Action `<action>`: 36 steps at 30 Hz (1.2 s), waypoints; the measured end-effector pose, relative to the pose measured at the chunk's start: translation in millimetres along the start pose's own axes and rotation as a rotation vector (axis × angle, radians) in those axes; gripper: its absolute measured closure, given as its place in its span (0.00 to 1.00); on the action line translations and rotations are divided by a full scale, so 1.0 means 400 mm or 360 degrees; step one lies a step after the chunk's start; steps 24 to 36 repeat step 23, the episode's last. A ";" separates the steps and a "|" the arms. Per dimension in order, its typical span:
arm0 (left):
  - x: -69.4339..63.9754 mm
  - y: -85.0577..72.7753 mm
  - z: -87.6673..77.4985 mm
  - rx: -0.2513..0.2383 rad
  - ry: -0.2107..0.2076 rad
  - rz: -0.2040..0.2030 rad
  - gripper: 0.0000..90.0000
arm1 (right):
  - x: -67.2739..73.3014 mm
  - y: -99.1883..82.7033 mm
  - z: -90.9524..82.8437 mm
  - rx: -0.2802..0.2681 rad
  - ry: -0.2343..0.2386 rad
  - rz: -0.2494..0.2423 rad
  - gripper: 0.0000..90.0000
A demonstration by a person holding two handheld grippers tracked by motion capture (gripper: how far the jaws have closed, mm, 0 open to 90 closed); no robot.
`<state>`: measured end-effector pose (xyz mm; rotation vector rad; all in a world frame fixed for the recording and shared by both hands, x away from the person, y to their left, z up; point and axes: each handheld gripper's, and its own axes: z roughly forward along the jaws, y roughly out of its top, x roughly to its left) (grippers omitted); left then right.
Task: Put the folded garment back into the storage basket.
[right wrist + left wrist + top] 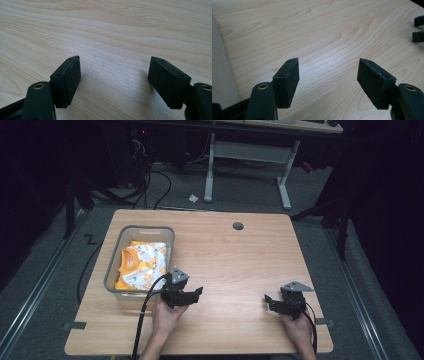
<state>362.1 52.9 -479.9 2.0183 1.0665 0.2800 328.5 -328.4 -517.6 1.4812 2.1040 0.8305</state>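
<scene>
I see my left gripper (pixel 192 292) and right gripper (pixel 272 301) low over the near edge of the wooden table (pixel 235 260), both hands behind them, jaws spread wide and holding nothing. Just beyond the left gripper stands a clear plastic bin (pixel 112 272) with a folded orange-and-white garment (pixel 142 265) inside. Farther off, grey carpet and cables lie on the floor.
</scene>
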 end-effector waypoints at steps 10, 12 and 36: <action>-0.030 -0.054 0.079 0.0127 0.0127 0.0121 0.38 | 0.000 0.000 0.000 -0.0002 0.0002 -0.0003 0.30; -0.028 -0.064 0.093 0.0135 0.0154 0.0140 0.38 | 0.000 0.000 0.000 -0.0002 0.0002 -0.0002 0.30; -0.028 -0.075 0.095 0.0072 0.0176 0.0110 0.36 | 0.000 0.000 0.000 0.0001 0.0004 -0.0004 0.30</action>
